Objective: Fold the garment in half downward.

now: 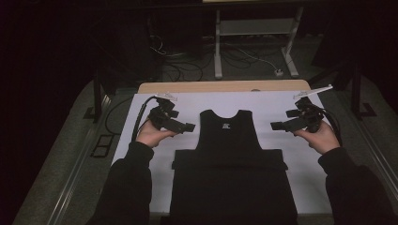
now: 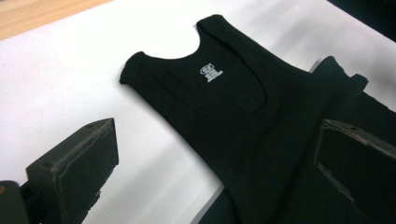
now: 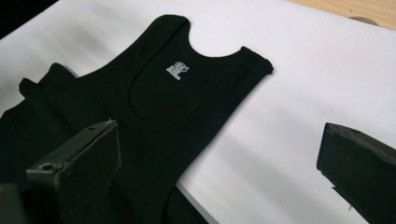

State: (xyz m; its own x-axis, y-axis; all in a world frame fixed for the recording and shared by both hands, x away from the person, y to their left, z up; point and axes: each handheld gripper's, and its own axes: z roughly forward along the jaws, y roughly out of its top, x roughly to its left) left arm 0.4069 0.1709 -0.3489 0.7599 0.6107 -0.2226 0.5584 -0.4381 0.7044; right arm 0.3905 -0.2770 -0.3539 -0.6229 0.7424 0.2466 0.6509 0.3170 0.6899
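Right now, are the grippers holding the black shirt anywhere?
No. The left gripper and right gripper are both open beside the black tank top, holding nothing.

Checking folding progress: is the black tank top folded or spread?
Partly folded: the tank top lies flat with its lower part doubled up, forming a wider band across it.

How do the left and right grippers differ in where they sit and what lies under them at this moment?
The left gripper is held left of the black tank top, pointing right; the right gripper is held right of it, pointing left. In the left gripper view one jaw is over the top; in the right gripper view the opposite jaw is. Both are open, hand-held above the white sheet, and hold nothing.
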